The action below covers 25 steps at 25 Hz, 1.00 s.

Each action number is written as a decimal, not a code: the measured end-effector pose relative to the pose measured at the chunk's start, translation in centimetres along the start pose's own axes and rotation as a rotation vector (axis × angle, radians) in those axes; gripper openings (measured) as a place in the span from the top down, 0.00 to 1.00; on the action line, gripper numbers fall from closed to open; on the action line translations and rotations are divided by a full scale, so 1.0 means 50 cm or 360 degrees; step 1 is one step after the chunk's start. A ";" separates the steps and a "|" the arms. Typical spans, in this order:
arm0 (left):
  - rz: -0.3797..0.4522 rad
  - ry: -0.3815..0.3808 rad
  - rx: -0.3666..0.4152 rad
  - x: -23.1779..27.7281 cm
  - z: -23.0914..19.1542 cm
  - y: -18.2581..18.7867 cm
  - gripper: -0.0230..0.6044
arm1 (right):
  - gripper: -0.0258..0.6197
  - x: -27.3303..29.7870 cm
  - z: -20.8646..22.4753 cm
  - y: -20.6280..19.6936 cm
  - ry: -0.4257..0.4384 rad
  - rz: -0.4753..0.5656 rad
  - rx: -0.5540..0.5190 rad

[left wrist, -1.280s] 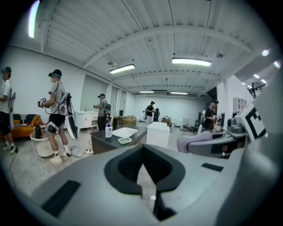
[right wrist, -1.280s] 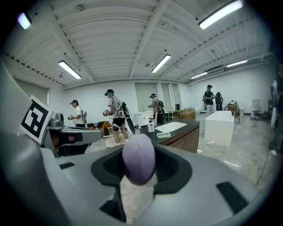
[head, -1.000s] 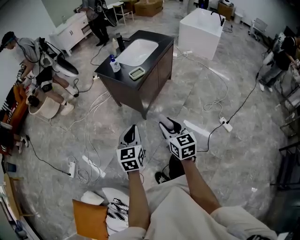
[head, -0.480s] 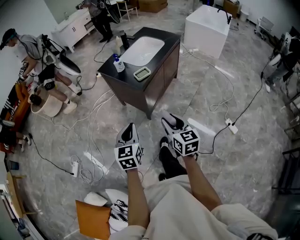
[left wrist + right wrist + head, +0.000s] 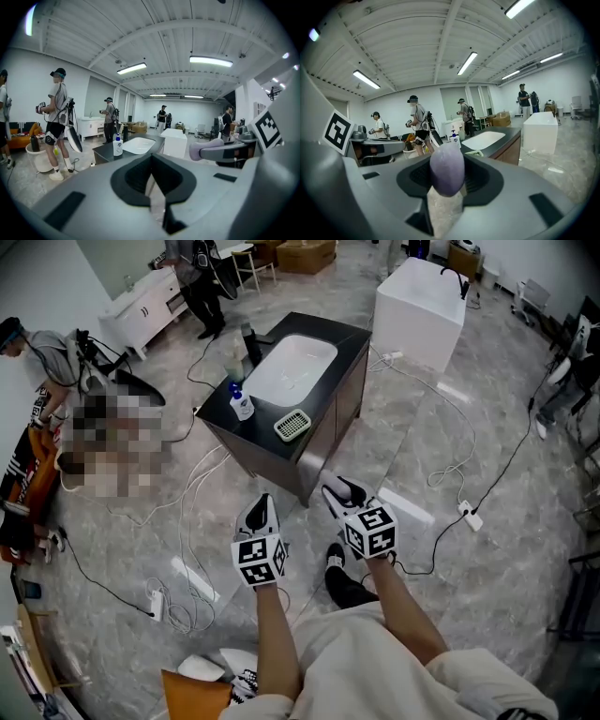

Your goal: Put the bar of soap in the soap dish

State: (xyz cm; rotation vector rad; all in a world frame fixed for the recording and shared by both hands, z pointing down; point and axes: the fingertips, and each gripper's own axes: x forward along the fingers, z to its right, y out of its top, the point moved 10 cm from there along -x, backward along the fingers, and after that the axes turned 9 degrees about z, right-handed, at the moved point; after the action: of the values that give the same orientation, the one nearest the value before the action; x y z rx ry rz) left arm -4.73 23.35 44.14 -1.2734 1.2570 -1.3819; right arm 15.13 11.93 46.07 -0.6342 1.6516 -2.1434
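A purple bar of soap (image 5: 447, 169) stands upright between the jaws of my right gripper (image 5: 339, 491), which is shut on it. The pale green slotted soap dish (image 5: 292, 424) lies on the near corner of the dark vanity top (image 5: 323, 390), well ahead of both grippers, and also shows beyond the soap as the dish (image 5: 474, 153). My left gripper (image 5: 260, 511) hangs beside the right one over the floor, its jaws together with nothing in them. In the left gripper view the soap (image 5: 206, 151) shows at the right.
A white basin (image 5: 292, 368) is set in the vanity, with a pump bottle (image 5: 242, 403) at its left edge. Cables and power strips (image 5: 156, 604) trail over the floor. A white bathtub (image 5: 419, 298) stands behind. Other people stand at the left and far back.
Both grippers have travelled forward across the floor and the vanity is nearer in the head view. The soap stays in the right gripper's jaws.
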 end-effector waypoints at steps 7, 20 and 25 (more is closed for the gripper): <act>-0.0040 -0.0046 0.0034 0.129 -0.020 0.025 0.95 | 0.72 0.096 0.044 0.031 0.0058 -0.0020 -0.0018; -0.0096 -0.0073 0.0096 0.285 -0.052 0.042 0.95 | 0.72 0.241 0.131 0.055 0.0071 -0.0018 0.0041; -0.0104 -0.0027 0.0045 0.305 -0.070 0.030 0.95 | 0.72 0.267 0.152 0.043 0.0075 -0.0061 0.0054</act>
State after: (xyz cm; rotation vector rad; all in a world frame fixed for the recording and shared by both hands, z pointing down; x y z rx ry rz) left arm -10.06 8.57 44.82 -1.3140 1.1900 -1.4273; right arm 8.23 -1.89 47.37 -0.6142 1.6361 -2.2247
